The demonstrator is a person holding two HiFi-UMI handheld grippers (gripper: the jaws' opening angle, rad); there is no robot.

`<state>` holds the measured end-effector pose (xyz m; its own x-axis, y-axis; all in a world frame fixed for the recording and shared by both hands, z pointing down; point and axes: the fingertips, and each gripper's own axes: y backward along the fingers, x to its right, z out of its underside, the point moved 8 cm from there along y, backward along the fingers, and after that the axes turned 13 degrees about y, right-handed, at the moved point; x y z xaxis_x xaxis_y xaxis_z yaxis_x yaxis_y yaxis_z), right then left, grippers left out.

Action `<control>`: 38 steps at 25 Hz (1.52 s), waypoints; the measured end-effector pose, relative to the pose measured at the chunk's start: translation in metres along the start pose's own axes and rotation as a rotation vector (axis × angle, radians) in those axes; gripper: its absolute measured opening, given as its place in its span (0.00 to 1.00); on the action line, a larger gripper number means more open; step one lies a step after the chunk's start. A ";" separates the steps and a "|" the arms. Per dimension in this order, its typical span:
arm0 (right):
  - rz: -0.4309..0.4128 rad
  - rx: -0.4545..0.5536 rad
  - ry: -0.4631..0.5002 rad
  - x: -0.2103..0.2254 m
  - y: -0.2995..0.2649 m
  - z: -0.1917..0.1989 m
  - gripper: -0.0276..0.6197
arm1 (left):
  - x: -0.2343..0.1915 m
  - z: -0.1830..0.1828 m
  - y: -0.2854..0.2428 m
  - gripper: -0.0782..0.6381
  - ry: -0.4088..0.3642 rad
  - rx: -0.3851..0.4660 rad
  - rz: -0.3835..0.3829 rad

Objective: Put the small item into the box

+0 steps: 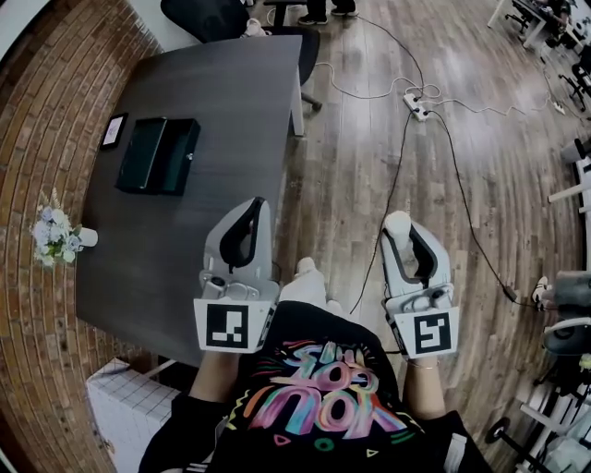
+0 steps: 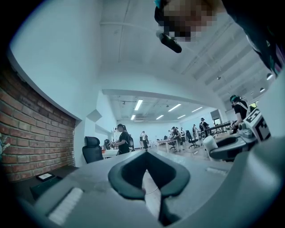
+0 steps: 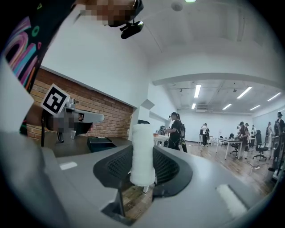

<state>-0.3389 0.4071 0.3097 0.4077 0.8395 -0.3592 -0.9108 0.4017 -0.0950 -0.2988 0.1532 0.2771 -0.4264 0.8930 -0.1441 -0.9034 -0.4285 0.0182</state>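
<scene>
A white cylindrical roll (image 3: 142,153), the small item, stands upright between the pads of my right gripper (image 3: 143,156), which is shut on it. In the head view this right gripper (image 1: 400,229) hovers over the wooden floor, right of the table, with the roll (image 1: 397,224) at its tip. The black box (image 1: 157,155) lies open on the dark table (image 1: 231,111), far ahead and to the left; it also shows as a dark box (image 3: 101,143) in the right gripper view. My left gripper (image 1: 252,209) hangs over the table's near right edge, its jaws shut and empty (image 2: 145,154).
A small picture frame (image 1: 114,130) lies left of the box, and a flower vase (image 1: 57,236) stands at the table's left edge by the brick wall. A black office chair (image 1: 242,18) sits behind the table. Cables and a power strip (image 1: 417,104) lie on the floor. A white gridded cabinet (image 1: 129,406) stands near left.
</scene>
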 end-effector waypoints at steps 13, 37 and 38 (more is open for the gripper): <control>-0.054 -0.013 0.040 0.060 -0.143 0.015 0.25 | -0.065 0.005 -0.124 0.11 -0.039 0.039 -0.032; -0.501 0.081 0.082 0.063 -0.424 -0.022 0.26 | -0.235 -0.001 -0.186 0.11 0.010 0.066 -0.567; -0.518 0.085 0.086 0.060 -0.430 -0.024 0.26 | -0.237 -0.001 -0.182 0.11 0.015 0.070 -0.588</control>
<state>0.0753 0.2757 0.3069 0.7929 0.4916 -0.3601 -0.5814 0.7873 -0.2054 -0.0332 0.0197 0.3067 0.1470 0.9755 -0.1638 -0.9889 0.1484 -0.0040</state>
